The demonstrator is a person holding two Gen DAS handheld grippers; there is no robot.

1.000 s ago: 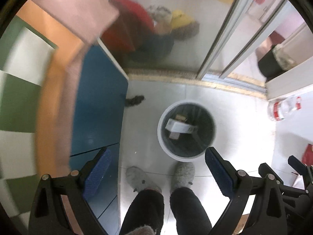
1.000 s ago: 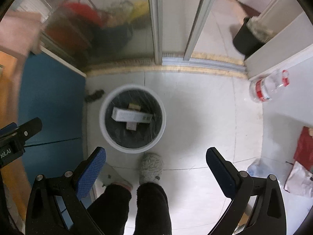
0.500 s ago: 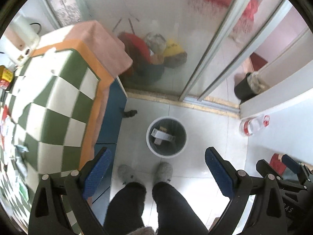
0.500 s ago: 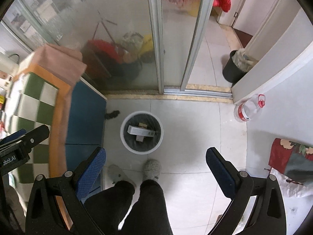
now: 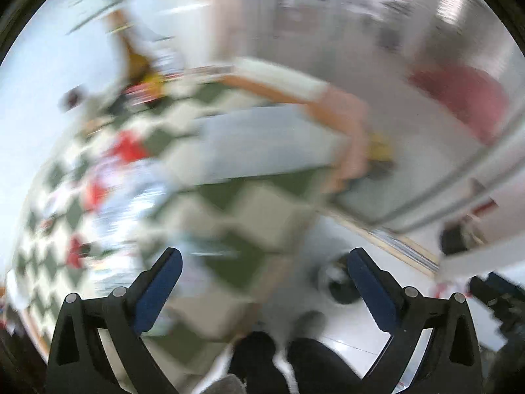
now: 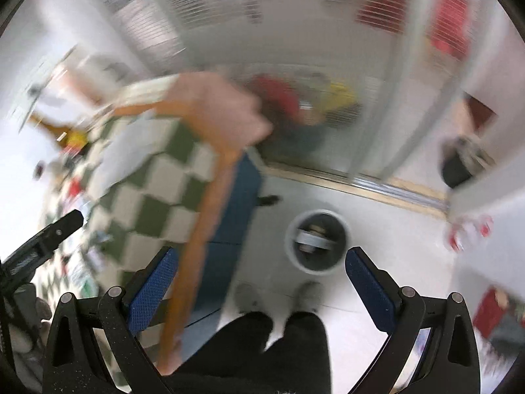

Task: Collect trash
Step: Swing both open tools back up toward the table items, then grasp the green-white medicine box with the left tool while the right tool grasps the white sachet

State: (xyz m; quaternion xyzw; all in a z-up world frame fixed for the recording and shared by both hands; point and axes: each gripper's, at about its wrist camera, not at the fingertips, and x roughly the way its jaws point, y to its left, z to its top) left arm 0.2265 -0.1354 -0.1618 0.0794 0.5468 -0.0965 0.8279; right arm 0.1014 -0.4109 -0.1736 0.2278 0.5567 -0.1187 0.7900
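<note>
Both views are blurred by motion. My left gripper (image 5: 262, 282) is open and empty, high above the green-and-white checkered table (image 5: 249, 203), where several blurred red and white items (image 5: 98, 193) lie. My right gripper (image 6: 261, 274) is open and empty, high above the floor. The round grey trash bin (image 6: 316, 241) stands on the white floor right of the table, with a white box (image 6: 311, 239) inside. In the left wrist view the bin (image 5: 338, 282) is a dark blur near my right fingertip. The left gripper's arm (image 6: 42, 239) shows at the left of the right wrist view.
The table has an orange edge (image 6: 200, 226) and a blue side panel (image 6: 233, 216). A sliding glass door (image 6: 328, 65) stands behind the bin. A black bin (image 6: 459, 164) and a clear bottle with red label (image 6: 466, 229) are at right. The person's legs (image 6: 282, 344) stand below.
Both grippers have risen and swung left, away from the bin toward the checkered table. The bin looks smaller and farther. Both grippers stay open and empty.
</note>
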